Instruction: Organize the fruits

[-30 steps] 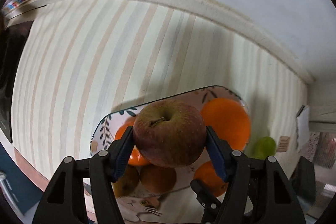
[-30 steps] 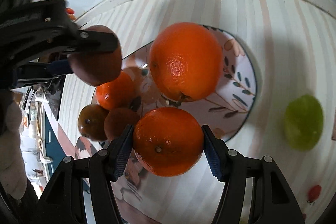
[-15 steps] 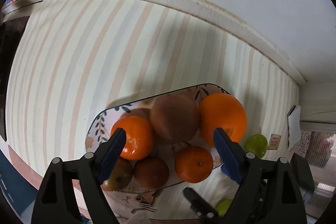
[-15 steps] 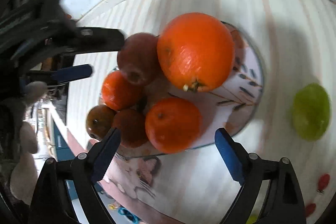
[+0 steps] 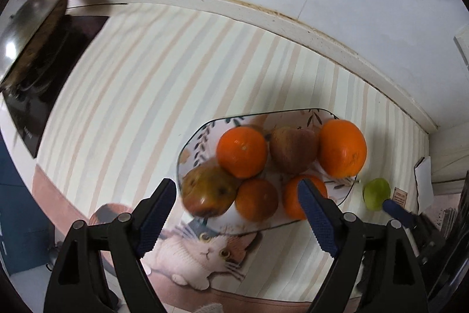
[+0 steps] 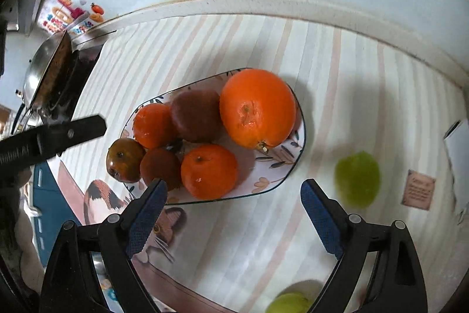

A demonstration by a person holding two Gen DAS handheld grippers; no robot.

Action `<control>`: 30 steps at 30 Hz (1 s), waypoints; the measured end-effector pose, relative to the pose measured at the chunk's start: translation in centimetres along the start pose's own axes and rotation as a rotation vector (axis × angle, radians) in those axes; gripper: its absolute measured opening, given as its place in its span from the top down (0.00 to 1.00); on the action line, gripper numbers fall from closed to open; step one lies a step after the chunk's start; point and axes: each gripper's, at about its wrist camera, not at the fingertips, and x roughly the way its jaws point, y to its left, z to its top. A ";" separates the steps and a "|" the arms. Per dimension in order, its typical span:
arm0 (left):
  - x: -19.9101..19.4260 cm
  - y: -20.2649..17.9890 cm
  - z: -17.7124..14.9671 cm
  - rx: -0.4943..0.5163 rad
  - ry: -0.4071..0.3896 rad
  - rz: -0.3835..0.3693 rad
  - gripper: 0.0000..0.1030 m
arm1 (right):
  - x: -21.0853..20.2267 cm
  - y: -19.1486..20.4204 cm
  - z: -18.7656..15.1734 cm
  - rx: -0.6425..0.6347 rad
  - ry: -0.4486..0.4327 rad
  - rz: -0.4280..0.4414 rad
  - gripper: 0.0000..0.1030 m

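Note:
A leaf-patterned plate on the striped counter holds several fruits: a large orange, smaller oranges, a red-brown apple and a mottled brown fruit. A green fruit lies on the counter right of the plate. A second green fruit shows at the bottom edge. My left gripper is open and empty above the plate's near edge. My right gripper is open and empty by the plate's near rim.
A stove with a steel pan stands at the far left. The counter ends at a white wall ledge. A cat-print mat lies under the plate's near edge. Paper and a small card lie at the right.
Both grippers opened: the left let go of the apple, the right let go of an orange, and both fruits now rest on the plate. Both grippers pulled back and up.

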 end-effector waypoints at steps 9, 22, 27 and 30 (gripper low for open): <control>-3.6 0.7 -4.6 -0.003 -0.098 0.023 0.18 | -4.0 1.2 -2.1 -0.070 -0.078 -0.049 0.08; -9.2 0.7 -8.9 0.033 -0.211 0.021 0.18 | -10.3 2.8 -4.9 -0.104 -0.184 -0.058 0.08; -10.9 0.5 -10.1 0.043 -0.232 0.004 0.18 | -12.8 3.6 -6.0 -0.116 -0.224 -0.048 0.08; -11.8 0.5 -10.7 0.039 -0.244 -0.010 0.18 | -13.9 3.9 -6.6 -0.118 -0.242 -0.043 0.08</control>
